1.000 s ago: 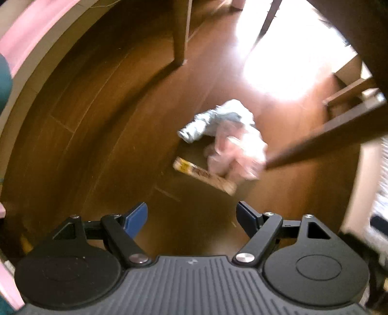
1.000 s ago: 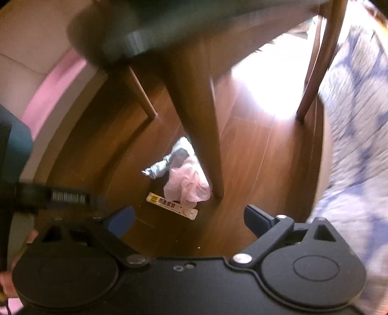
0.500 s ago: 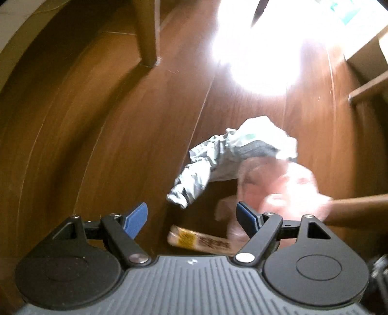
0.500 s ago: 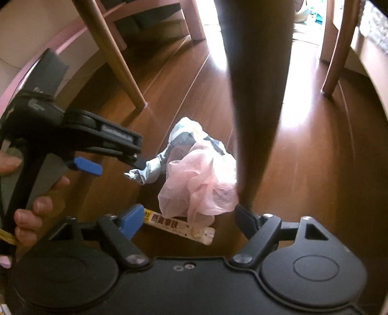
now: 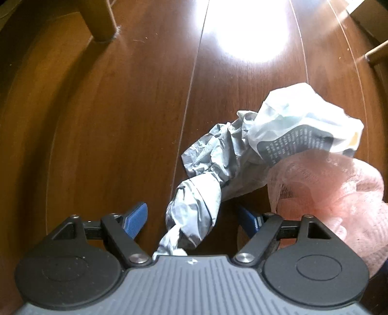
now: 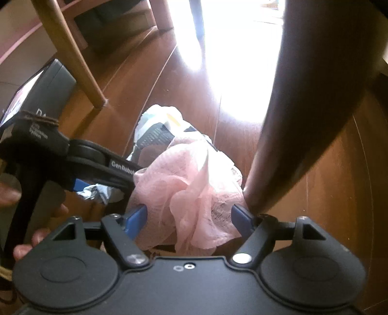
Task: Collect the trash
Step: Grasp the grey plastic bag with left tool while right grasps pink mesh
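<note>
A trash pile lies on the dark wooden floor. Its crumpled grey wrapper [image 5: 198, 206] has its twisted end between the blue pads of my left gripper [image 5: 192, 218], which is open and points straight down; the pads stand clear of the wrapper. Behind it lie a white printed plastic bag [image 5: 303, 126] and a pink mesh [image 5: 339, 189]. In the right wrist view the pink mesh [image 6: 189, 189] fills the gap of my right gripper [image 6: 189, 215], whose jaws are closing. The mesh brushes both pads, but no firm pinch shows. The white bag [image 6: 160, 126] lies beyond.
A dark table leg [image 6: 303, 121] comes down right beside the right finger. A light chair leg [image 6: 72, 60] stands at the left, seen too in the left wrist view [image 5: 99, 21]. A person's hand [image 6: 36, 230] holds the left tool. Sun glare [image 5: 252, 29] whitens the floor ahead.
Both grippers have sunk onto the trash pile. The grey wrapper came between the left fingers. The right jaws narrowed around the pink mesh. The yellow stick wrapper went out of view.
</note>
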`<state>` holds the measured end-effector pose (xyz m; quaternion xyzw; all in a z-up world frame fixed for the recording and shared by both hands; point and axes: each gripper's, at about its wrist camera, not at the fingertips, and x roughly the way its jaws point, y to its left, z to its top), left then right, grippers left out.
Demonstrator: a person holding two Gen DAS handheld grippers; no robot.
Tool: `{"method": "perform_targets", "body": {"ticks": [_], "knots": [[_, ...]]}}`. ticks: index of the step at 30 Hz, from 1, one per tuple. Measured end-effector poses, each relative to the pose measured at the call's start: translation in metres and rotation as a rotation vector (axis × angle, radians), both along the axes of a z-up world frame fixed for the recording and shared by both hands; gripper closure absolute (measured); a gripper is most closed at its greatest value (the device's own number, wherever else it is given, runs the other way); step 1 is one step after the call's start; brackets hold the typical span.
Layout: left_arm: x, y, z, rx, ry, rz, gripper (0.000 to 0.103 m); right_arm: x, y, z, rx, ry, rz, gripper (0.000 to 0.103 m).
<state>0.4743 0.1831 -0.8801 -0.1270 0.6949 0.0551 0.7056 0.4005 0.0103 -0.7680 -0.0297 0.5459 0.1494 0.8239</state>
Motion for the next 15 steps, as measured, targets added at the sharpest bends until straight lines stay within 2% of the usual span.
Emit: {"method": "perform_targets", "body": {"ticks": [2, 4, 5, 7, 9, 10, 15], "knots": [[0.002, -0.002, 0.001, 0.007, -0.010, -0.012, 0.023, 0.001, 0.001, -0.003, -0.010, 0.005, 0.001, 0.039], [0.003, -0.003, 0.001, -0.007, -0.015, -0.009, 0.023, 0.002, 0.003, -0.006, -0.029, 0.011, 0.009, 0.053], [0.003, -0.002, 0.002, -0.014, -0.018, 0.002, 0.028, 0.001, 0.004, -0.007, -0.045, 0.037, 0.018, 0.057], [0.001, -0.002, 0.004, -0.003, -0.020, 0.021, 0.041, 0.001, 0.003, -0.009, -0.043, 0.047, 0.017, 0.072], [-0.004, -0.006, 0.007, -0.008, -0.022, 0.038, 0.064, 0.000, 0.002, -0.009, -0.046, 0.048, 0.020, 0.080], [-0.006, -0.007, 0.009, -0.011, -0.023, 0.048, 0.064, -0.001, 0.002, -0.008, -0.045, 0.051, 0.022, 0.086], [-0.019, -0.015, 0.021, 0.041, -0.039, 0.091, 0.066, -0.002, -0.007, 0.002, -0.018, 0.059, 0.024, 0.094]]}}
